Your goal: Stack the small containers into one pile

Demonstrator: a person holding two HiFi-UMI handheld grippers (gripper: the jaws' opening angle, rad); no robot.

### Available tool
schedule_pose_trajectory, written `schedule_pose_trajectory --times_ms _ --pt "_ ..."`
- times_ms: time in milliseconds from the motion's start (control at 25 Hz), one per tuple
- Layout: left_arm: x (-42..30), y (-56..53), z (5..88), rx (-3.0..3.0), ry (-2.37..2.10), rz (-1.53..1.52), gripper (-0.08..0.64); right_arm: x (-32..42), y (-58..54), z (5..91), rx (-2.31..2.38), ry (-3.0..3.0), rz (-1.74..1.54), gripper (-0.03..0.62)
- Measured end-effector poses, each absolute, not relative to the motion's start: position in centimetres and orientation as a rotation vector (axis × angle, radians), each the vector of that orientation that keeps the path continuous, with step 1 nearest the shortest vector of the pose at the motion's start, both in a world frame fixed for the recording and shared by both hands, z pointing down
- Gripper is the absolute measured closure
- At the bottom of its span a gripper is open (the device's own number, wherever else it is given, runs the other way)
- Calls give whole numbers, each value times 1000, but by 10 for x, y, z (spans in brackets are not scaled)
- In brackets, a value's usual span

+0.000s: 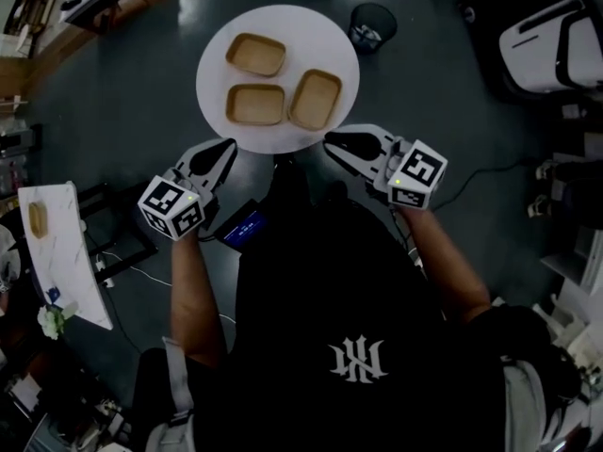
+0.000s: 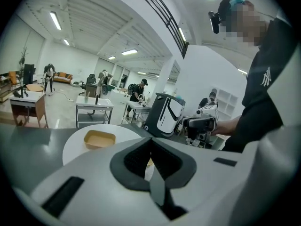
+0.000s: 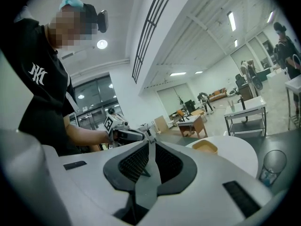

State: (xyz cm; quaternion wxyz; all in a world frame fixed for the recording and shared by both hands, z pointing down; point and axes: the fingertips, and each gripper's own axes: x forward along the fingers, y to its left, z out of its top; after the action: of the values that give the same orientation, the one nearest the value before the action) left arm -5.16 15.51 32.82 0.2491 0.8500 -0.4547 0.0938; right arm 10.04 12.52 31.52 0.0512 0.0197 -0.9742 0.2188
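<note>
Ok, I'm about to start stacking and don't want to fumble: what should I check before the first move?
1. Far tray, middle tray and right tray all on the table: ok.
2. Trays look empty: ok.
3. Trays lie apart, none stacked yet: ok.
4. Left claw empty: ok. Open for a grab: not ok, it is shut.
5. Right claw empty: ok. Open for a grab: not ok, it is shut.
6. Claws over a tray: not ok, both are at the table's near edge.

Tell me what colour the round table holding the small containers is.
White; the round table shows best in the head view.
</note>
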Motion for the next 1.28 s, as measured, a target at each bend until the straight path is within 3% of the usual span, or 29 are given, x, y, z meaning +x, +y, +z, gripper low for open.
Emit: schedule_pose_trajectory --times_ms 480,1120,1280 --pt "-135 76 410 2195 -1062 326 555 19 65 385 196 -2750 835 545" --pt "-160 51 531 1962 -877 480 482 -19 35 487 396 -2449 1041 543" --pt "-155 59 553 1925 -839 578 479 -13 38 500 444 -2375 1063 490"
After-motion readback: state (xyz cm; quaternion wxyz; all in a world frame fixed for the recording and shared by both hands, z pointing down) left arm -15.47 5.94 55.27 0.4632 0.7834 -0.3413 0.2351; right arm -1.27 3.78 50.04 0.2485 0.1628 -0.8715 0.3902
